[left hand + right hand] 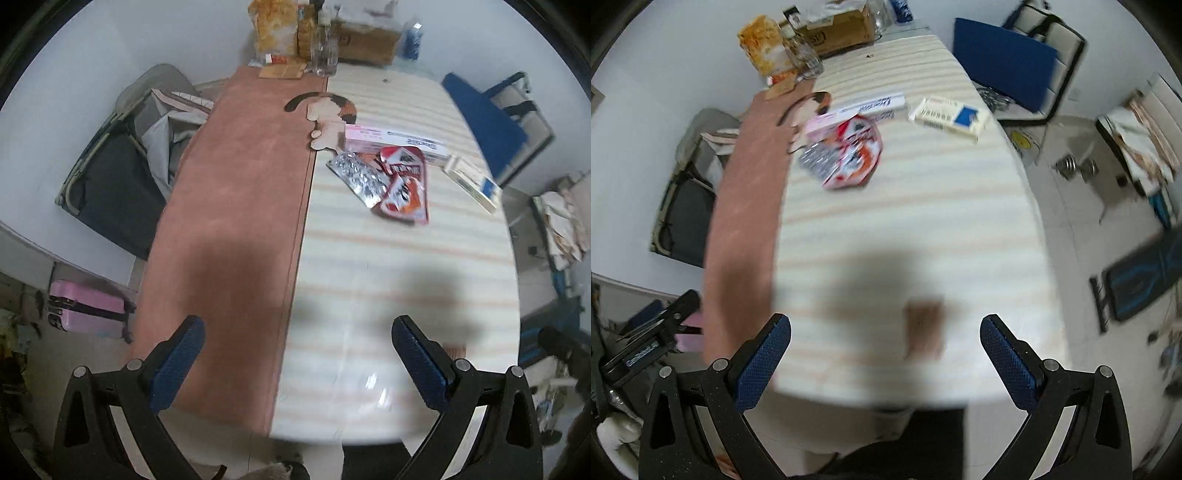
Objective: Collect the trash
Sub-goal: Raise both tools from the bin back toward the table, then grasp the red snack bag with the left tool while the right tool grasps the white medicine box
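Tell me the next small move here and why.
Probably advance the left gripper toward the red snack wrappers piled on the silver blister pack. Both grippers are open, empty and well short of the pile; the right gripper hovers near the table edge.

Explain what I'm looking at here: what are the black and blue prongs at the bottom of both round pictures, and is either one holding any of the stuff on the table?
Those prongs are the fingers of two handheld grippers. A person holds one in each hand, and each carries a fisheye camera looking forward along its fingers, hence the round, bent view. One picture comes from the left gripper, the other from the right gripper.

Both stand open above the near end of the table and hold nothing.

Farther along the table lies a small heap: red snack wrappers, a silver blister pack and a pink box. Beside it is a white and blue box, seen most clearly from the right gripper. A brown mat covers the table's left strip. Bags, glasses and a cardboard box crowd the far end.
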`<state>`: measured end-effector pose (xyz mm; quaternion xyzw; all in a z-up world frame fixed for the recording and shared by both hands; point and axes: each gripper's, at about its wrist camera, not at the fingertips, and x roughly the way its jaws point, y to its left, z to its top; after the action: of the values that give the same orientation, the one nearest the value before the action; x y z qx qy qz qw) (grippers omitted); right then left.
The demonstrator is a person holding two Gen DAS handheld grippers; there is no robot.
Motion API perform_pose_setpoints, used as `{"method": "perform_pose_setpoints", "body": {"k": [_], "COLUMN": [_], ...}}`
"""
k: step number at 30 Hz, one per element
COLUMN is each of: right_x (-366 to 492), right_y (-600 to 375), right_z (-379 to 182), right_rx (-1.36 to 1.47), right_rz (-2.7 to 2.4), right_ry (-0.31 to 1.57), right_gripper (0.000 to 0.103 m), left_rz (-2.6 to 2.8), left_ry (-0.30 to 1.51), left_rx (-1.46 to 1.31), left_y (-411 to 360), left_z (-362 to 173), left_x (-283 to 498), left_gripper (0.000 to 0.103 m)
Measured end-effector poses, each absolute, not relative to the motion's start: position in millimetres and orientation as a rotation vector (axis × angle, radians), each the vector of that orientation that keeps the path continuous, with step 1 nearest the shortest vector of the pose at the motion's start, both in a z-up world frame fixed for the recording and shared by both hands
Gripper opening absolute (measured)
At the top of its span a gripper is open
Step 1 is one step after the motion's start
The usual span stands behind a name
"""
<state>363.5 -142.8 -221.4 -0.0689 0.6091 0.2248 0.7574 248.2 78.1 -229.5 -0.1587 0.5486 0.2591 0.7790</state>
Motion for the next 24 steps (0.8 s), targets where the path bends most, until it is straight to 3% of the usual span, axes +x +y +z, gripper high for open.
{"method": "perform_pose_setpoints", "body": {"k": [7, 13, 19, 24], "right_x": [529.4, 622.5, 666.1, 670.3], "right_y": [-107.7, -66.0, -36.6, -44.5], "right_z": [-273.5, -328.0, -384.0, -397.2], "right_rx": [-0.355, -0.589, -0.745, -0.632], "right_rz": [0.465, 0.479, 0.54, 0.549], "right_ry": [1.375, 1.378, 1.398, 1.411], "right_gripper": [0.103, 0.103, 0.103, 0.099], "left_rz": [0.598, 0.594, 0.563, 0.526], "left_ry": [1.316, 1.378, 1.427, 1.452], "left_rx": [-0.33, -0.31, -0.338, -0.377], "left_y": [85.4, 88.9, 97.6, 104.7], "left_z": [-272.2, -304.7, -335.1, -356.3], "left_x": [370.4, 456.7, 490.1, 490.7], "left_gripper": [0.103, 0.103, 0.103, 0.103]}}
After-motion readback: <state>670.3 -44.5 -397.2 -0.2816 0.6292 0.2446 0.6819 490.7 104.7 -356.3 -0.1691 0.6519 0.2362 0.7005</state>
